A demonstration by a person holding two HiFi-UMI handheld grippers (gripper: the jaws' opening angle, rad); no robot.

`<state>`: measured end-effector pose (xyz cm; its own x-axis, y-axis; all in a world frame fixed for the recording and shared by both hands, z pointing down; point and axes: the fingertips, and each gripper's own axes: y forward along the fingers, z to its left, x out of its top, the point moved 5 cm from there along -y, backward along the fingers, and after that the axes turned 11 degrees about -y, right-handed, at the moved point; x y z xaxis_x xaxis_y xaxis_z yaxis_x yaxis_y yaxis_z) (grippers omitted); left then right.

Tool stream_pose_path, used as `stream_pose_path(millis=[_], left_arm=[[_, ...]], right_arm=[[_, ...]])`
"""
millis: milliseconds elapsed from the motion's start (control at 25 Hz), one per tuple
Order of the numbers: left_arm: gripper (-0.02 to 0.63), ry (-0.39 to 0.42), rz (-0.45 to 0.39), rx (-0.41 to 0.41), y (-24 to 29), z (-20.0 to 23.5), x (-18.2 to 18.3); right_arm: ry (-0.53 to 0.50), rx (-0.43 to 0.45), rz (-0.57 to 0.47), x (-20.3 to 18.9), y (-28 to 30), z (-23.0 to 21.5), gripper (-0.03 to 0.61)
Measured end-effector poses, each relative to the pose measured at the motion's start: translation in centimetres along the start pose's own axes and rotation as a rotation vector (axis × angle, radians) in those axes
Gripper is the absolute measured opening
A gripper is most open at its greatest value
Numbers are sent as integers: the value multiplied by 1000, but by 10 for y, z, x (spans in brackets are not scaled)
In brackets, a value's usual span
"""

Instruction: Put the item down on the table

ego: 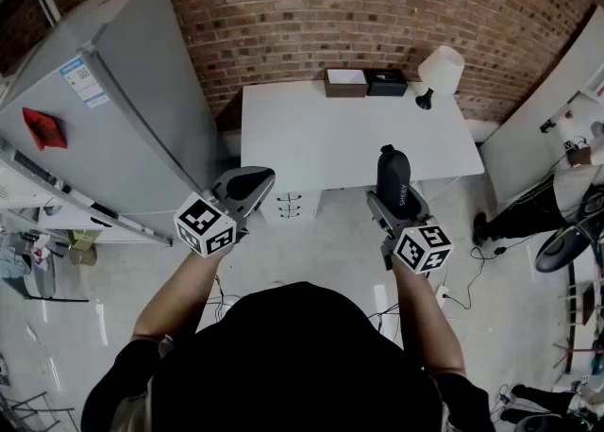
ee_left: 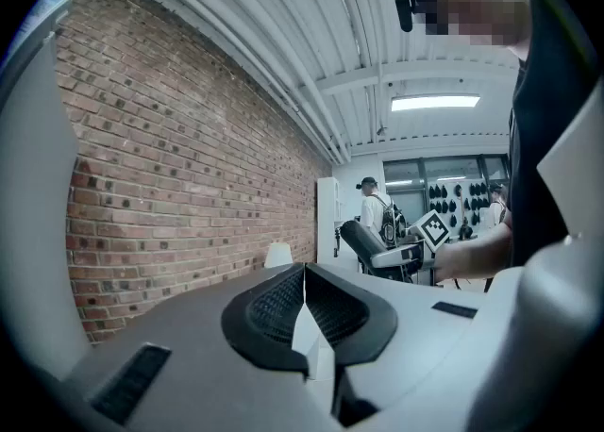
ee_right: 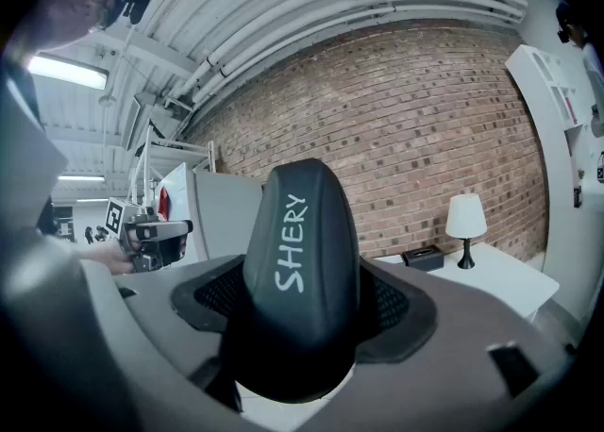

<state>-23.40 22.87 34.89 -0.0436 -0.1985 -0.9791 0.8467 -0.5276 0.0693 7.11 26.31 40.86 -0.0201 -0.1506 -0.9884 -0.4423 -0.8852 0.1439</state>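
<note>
A black oblong case with white lettering "SHERY" stands upright between the pads of my right gripper, which is shut on it. In the right gripper view the case fills the gap of the right gripper and hides the pads' inner faces. The case hangs just in front of the near edge of the white table. My left gripper is held off the table's near left corner; in its own view the left gripper has its pads pressed together with nothing between them.
A grey fridge stands at the left, close to my left gripper. Against the brick wall at the table's back are two dark boxes and a white lamp. Drawers sit under the table. Cables lie on the floor at the right.
</note>
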Motion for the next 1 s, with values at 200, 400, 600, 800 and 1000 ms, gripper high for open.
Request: stream_pose_path(millis=[200,400,600,800,1000], left_arm=[[23,-1,9,0,14,-16,-4],[23,-7,-8,4,34,-31,-5],[23,-14,8,1,49,-54,-15],[23,-3,9,25,54,-67,-15],[23,-23,-4,39,52,-68,-14]], right_arm=[[-4,4,0,0,-9,-13,353],[12,17,-12,-3,-21,-30,353],[40,35,-18,-12,-36,-46,354],[44,65,-13,-13,-42,-57,354],[55,81,-22,-13,-42,-54,354]])
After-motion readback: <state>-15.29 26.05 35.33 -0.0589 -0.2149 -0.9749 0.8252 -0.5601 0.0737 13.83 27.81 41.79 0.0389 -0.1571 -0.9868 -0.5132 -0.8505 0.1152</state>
